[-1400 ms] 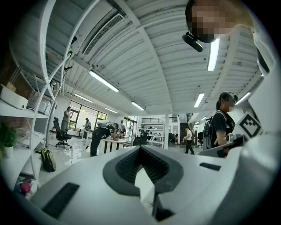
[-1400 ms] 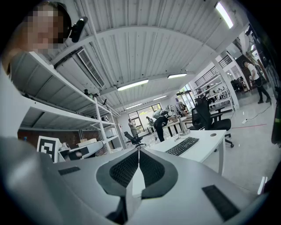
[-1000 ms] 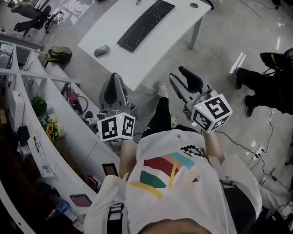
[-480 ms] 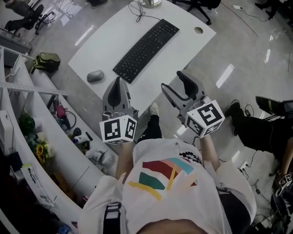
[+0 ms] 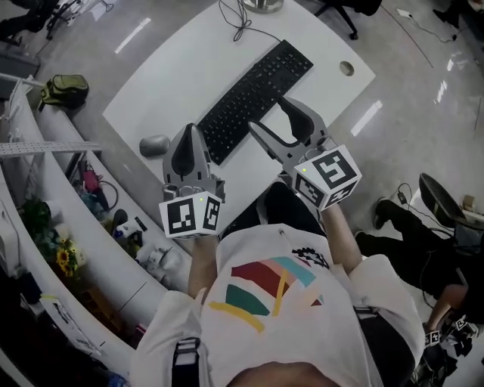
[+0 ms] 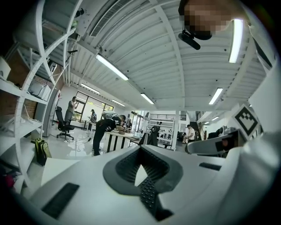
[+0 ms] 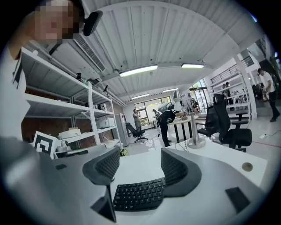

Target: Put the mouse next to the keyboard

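Note:
A grey mouse (image 5: 154,144) lies near the front left edge of the white desk (image 5: 181,68). The black keyboard (image 5: 257,98) lies slantwise to its right, a gap between them. My left gripper (image 5: 190,130) hovers just right of the mouse, jaws shut on nothing; in the left gripper view its tips (image 6: 141,151) meet. My right gripper (image 5: 266,113) hangs over the keyboard's near end, its jaws opening with nothing held. In the right gripper view the keyboard (image 7: 140,193) shows on the desk beyond the spread jaws of the right gripper (image 7: 140,165). The mouse is hidden there.
A metal stand (image 5: 261,6) with a cable sits at the desk's far end, a cable hole (image 5: 346,69) at its right corner. White shelves (image 5: 53,147) run along the left, a green backpack (image 5: 64,87) on the floor. Another person's legs (image 5: 397,219) are at right.
The desk has come nearer in the head view. Both grippers have moved forward over its front edge. The right jaws have spread wider; the left jaws stay together.

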Tool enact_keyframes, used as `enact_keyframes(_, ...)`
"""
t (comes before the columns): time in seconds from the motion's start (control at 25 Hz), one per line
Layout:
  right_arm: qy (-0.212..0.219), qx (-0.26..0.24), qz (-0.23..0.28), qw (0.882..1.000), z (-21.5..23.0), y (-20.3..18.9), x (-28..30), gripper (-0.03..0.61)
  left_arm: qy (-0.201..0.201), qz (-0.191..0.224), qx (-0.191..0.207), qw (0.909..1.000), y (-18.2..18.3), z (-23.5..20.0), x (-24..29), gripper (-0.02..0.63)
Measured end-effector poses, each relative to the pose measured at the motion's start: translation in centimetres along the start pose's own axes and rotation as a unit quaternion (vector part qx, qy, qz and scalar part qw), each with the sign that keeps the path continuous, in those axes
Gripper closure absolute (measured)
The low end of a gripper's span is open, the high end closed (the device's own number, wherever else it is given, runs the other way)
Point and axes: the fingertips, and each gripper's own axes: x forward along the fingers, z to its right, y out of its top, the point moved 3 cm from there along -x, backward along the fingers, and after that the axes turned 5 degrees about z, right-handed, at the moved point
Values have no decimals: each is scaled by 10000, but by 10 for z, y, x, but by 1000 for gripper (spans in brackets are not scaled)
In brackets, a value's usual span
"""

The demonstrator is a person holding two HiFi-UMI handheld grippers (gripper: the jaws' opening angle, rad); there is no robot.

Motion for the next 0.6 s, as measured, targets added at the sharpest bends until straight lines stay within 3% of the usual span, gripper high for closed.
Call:
enact_keyframes(0.12,181,38,-113,9998,2,-2,11,301,237,1,72,9997,3,-5,-3,571)
enact_keyframes(0.32,1036,-679,-540,9908,-33,-7,58,238,999,22,196,9948,8,-36,-21,571)
enact_keyframes(0.48,1967,-1199,-761,9701,-89,-25,109,172,1752,9,179,9844,7,-69,-57,571)
enact_keyframes(0.6,2643,-1522,-1083,9462,-133,-54,143,160,2280,-2,111,9736,5,-91,-89,571)
